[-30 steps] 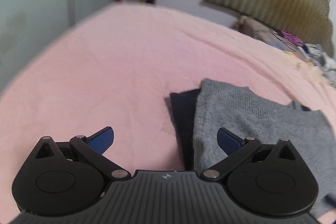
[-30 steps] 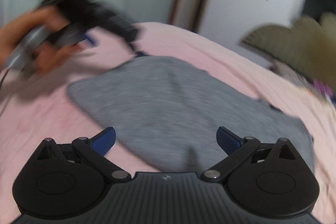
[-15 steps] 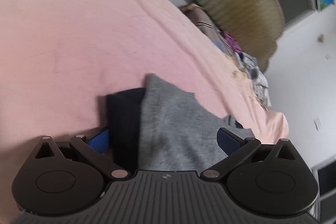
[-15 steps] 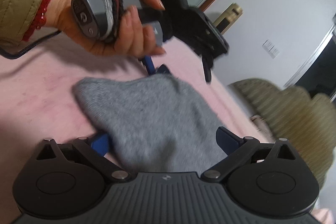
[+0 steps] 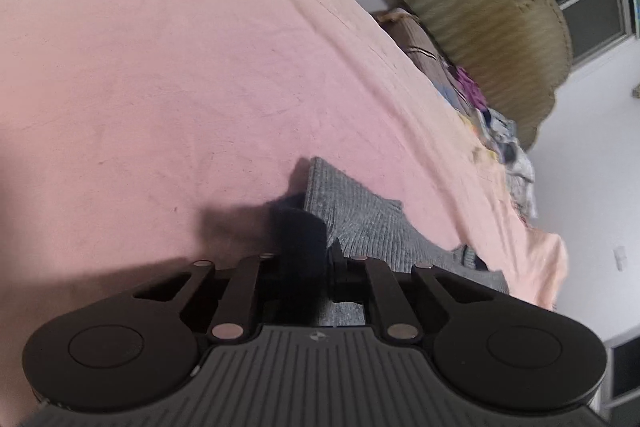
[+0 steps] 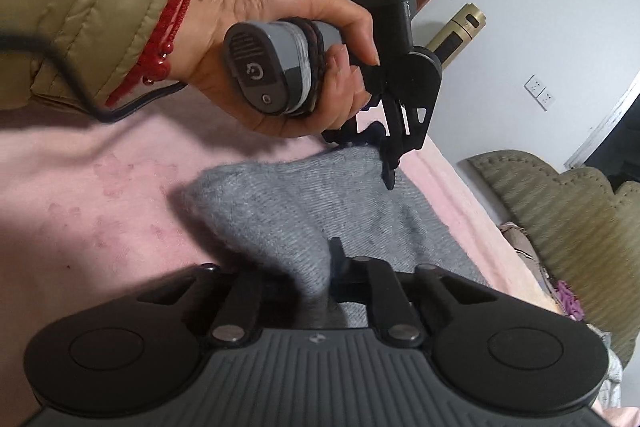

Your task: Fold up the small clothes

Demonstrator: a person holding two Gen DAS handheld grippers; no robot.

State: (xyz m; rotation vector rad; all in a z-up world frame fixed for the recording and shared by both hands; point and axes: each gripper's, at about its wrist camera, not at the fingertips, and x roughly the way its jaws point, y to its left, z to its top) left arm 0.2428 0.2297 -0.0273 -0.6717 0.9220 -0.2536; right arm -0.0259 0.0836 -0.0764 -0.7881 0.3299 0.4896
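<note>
While the grey sweater (image 6: 304, 195) lies on the pink bed (image 5: 160, 67), its edge is clamped by the left gripper (image 5: 316, 259) and right gripper (image 6: 320, 267).

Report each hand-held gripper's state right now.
Left hand-held gripper: closed on the grey sweater at its dark edge.
Right hand-held gripper: closed on a bunched fold of the same sweater.

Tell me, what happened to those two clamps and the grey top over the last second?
Both went from open to shut: the left hand-held gripper pinched the grey sweater at its dark edge, the right hand-held gripper its near edge, which now looks lifted. The pink bedspread stayed put.
</note>
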